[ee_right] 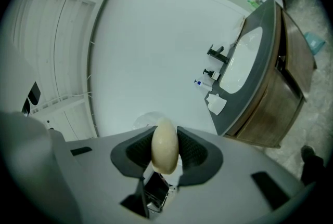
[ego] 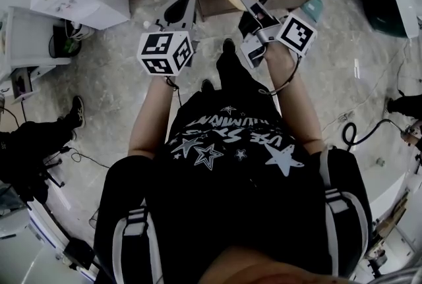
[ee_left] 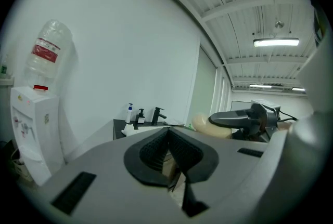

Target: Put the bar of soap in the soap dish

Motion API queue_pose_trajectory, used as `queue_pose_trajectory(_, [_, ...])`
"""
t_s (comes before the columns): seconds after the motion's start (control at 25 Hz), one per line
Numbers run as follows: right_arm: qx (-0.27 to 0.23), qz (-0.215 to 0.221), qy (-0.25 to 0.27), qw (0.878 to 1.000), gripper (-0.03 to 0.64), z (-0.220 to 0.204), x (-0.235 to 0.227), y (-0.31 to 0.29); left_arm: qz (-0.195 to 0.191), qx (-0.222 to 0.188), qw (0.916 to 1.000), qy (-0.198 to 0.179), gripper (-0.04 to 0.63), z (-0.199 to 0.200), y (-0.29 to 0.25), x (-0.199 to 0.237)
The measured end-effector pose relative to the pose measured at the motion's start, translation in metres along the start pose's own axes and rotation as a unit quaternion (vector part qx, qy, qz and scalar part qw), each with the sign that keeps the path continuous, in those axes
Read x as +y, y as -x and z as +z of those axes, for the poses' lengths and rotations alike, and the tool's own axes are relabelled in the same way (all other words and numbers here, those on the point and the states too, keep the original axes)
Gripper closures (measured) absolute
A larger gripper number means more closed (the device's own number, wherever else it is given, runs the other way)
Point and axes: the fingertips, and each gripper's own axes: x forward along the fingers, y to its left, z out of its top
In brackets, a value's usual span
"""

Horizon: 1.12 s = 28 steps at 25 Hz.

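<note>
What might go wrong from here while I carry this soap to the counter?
The rounded soap sits edge-on in the right hand-held gripper, much of it past the pads; it may slip out. By what looks like the dish on the counter stand bottles and a faucet; the approach may knock them.

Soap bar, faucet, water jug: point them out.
Soap bar [ee_right: 165,146], right gripper view, its middle.
Faucet [ee_left: 158,115], left gripper view, upright body.
Water jug [ee_left: 46,53], left gripper view, red label.
</note>
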Motion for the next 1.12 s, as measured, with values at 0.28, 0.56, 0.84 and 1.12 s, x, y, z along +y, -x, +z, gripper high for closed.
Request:
queue_pose_trajectory(0.28, [0.004,0.017,-0.005,1.000,0.499,0.012,-0.003,-0.021,0.014,-0.005,0.9999,-0.003,0.584,0.008,-0.007,0.009])
queue_pose_trajectory(0.56, [0.021,0.023,-0.015,0.999,0.499,0.044,-0.029,-0.069,0.029,0.004,0.9996,0.000,0.584,0.011,-0.061,0.034])
queue_pose_trajectory(0.84, [0.020,0.013,-0.021,0.999,0.499,0.090,-0.062,-0.101,0.035,0.015,0.9993,-0.001,0.584,0.016,-0.117,0.053])
queue_pose_trajectory(1.12, [0.049,0.010,-0.018,0.999,0.499,0.126,-0.092,-0.134,0.055,0.023,0.9982,0.005,0.584,0.018,-0.171,0.065])
